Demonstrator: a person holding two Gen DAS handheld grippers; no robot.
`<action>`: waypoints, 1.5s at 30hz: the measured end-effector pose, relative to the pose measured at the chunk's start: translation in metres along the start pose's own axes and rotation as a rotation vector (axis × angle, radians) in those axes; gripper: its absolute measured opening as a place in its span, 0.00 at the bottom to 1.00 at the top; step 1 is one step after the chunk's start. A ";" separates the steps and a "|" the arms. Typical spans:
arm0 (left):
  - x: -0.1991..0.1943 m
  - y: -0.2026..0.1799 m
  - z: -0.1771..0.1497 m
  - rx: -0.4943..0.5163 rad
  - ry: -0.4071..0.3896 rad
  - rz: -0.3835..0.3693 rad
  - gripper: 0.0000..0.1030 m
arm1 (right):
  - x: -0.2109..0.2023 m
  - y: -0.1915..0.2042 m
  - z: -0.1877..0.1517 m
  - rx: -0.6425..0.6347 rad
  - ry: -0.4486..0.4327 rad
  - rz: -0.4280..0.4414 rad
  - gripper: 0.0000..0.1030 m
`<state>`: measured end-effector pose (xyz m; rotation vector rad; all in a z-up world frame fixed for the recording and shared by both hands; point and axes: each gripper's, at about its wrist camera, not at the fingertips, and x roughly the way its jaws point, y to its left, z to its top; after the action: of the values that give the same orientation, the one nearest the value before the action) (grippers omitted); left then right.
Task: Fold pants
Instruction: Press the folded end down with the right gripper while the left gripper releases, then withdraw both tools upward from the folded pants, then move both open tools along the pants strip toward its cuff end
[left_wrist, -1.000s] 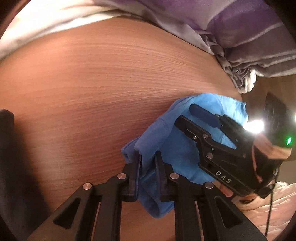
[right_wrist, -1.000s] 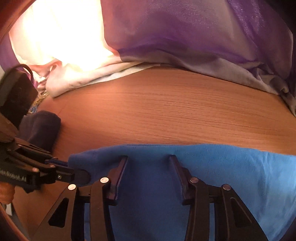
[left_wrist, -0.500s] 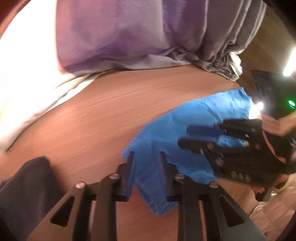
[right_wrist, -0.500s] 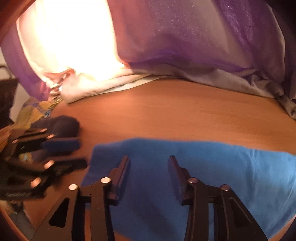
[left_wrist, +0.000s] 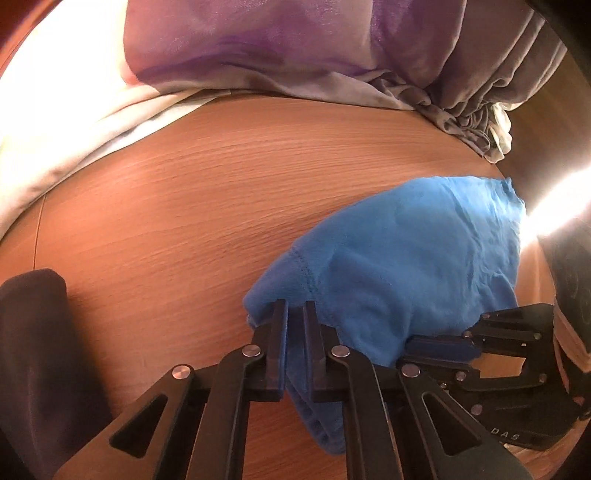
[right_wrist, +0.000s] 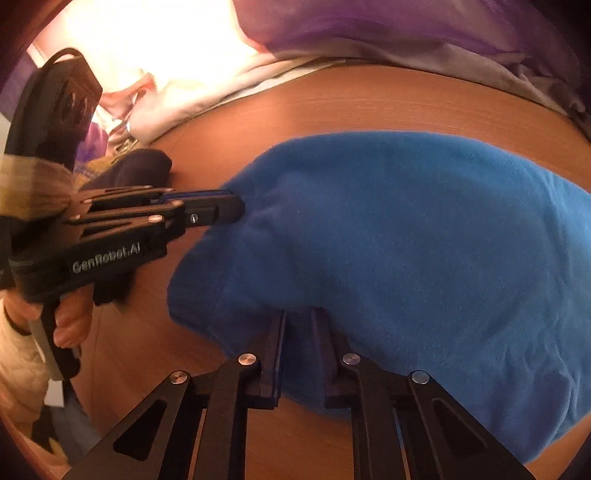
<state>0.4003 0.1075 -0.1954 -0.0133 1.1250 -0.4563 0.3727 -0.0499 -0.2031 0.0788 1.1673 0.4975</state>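
The blue pants lie bunched on the wooden table; in the right wrist view the pants fill the middle. My left gripper is shut on a hemmed edge of the pants at their left end. It also shows in the right wrist view, pinching the cloth's left side. My right gripper is shut on the near edge of the pants. It also shows in the left wrist view, gripping the cloth's lower right edge.
A dark garment lies at the table's left; it also shows in the right wrist view. Purple and grey curtains and white cloth drape along the table's far edge. Bright light glares at the right.
Both grippers have closed on the pants' edges. The right gripper moved from above the cloth down to its near edge, and the cloth has bunched up between the two grippers.
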 end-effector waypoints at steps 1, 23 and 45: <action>0.000 -0.001 -0.001 0.002 -0.001 0.006 0.10 | 0.000 0.002 0.000 -0.013 0.003 -0.009 0.14; -0.125 -0.088 -0.037 0.003 -0.292 0.185 0.38 | -0.121 0.027 -0.012 -0.074 -0.380 -0.087 0.14; -0.171 -0.177 -0.079 -0.082 -0.431 0.342 0.79 | -0.201 -0.005 -0.087 -0.029 -0.494 -0.193 0.59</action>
<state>0.2108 0.0256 -0.0404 0.0091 0.7008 -0.0913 0.2366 -0.1546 -0.0666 0.0590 0.6746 0.2989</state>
